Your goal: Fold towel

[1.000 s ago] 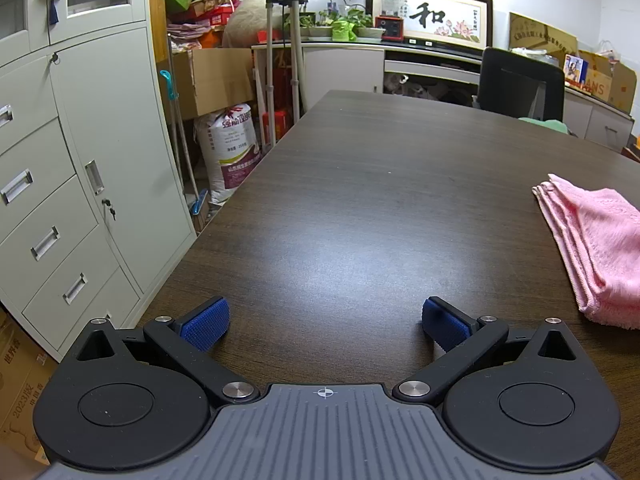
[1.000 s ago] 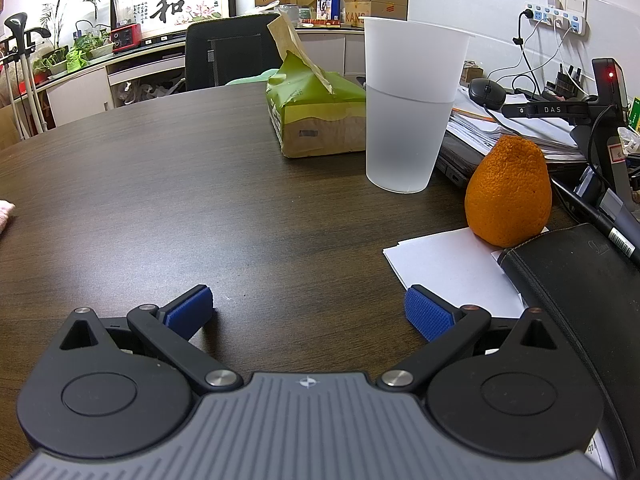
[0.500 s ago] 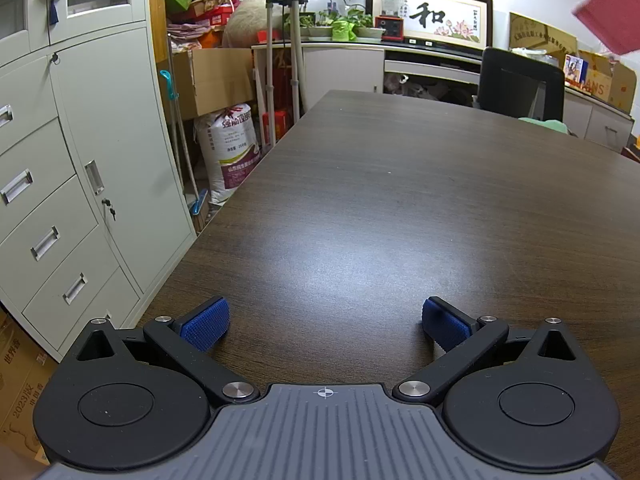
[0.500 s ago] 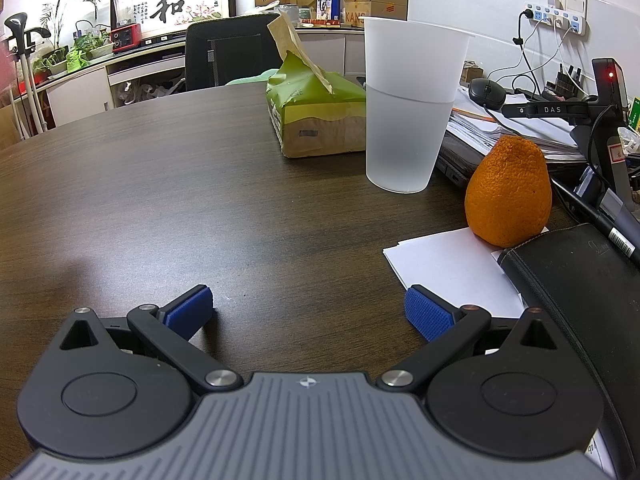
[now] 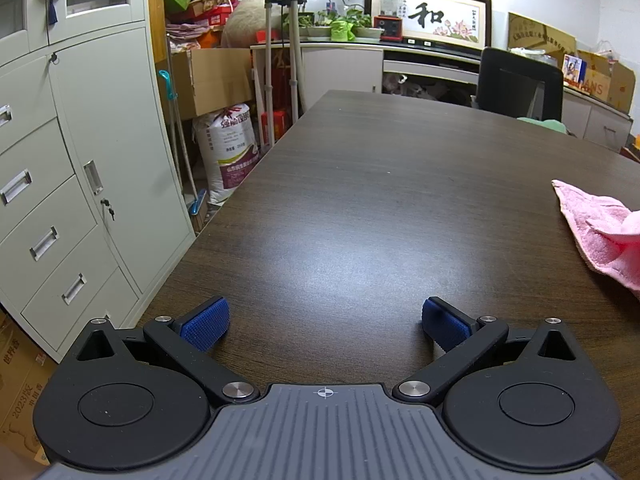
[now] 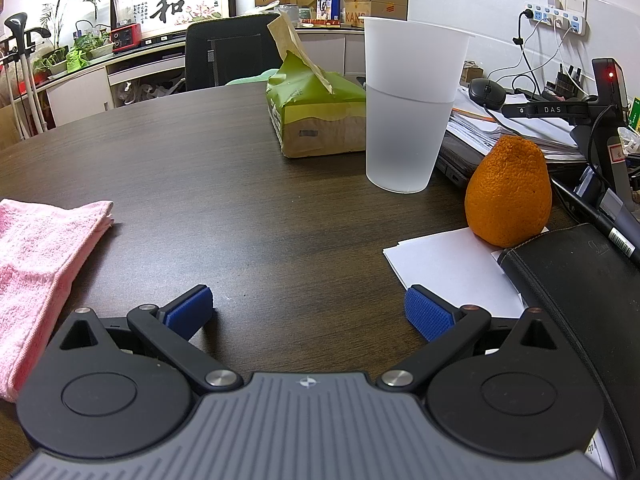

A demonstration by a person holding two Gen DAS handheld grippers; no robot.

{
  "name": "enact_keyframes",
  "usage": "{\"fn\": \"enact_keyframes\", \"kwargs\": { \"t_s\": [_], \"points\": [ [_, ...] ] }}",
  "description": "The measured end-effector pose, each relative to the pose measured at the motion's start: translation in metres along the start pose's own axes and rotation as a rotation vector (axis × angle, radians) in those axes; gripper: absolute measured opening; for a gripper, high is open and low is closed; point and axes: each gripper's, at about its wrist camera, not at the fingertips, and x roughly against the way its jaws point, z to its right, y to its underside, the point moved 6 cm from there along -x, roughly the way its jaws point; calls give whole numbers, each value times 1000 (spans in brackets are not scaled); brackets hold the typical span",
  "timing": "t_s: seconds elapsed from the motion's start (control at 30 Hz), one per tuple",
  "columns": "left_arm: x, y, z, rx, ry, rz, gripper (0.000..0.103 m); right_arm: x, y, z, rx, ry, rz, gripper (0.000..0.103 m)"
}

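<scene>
From the left wrist camera, the left gripper [image 5: 325, 322] rests low over the dark brown wood-grain table [image 5: 360, 208], its two blue ribbed pads [image 5: 205, 322] spread wide with nothing between them. The crumpled pink terry towel [image 5: 600, 228] lies on the table at about two o'clock from the gripper, well apart from it and cut off by the right edge of the view; one corner points toward the table's middle and a fold bulges up near the frame edge. A pale grey metal filing cabinet with drawers [image 5: 60, 184] stands off the table at nine o'clock, and a black office chair [image 5: 520, 84] sits at the far edge around one o'clock.

From the right wrist camera, the right gripper [image 6: 308, 312] also has its jaws wide apart and empty. The towel [image 6: 36, 248] lies at nine to ten o'clock, just beside the left finger's arm. A frosted white plastic cup [image 6: 412, 104] stands at one o'clock, a green and tan tissue pack [image 6: 316, 116] behind it at twelve, a bumpy orange citrus fruit [image 6: 508, 196] at two o'clock touching a white sheet of paper [image 6: 448, 268].
</scene>
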Motion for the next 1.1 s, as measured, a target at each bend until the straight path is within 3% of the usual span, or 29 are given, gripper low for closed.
{"fn": "enact_keyframes", "kwargs": {
  "t_s": [1.1],
  "points": [
    [1, 1, -1, -2, 2, 0, 103, 0, 0, 0, 0, 0, 0, 103]
  ]
}}
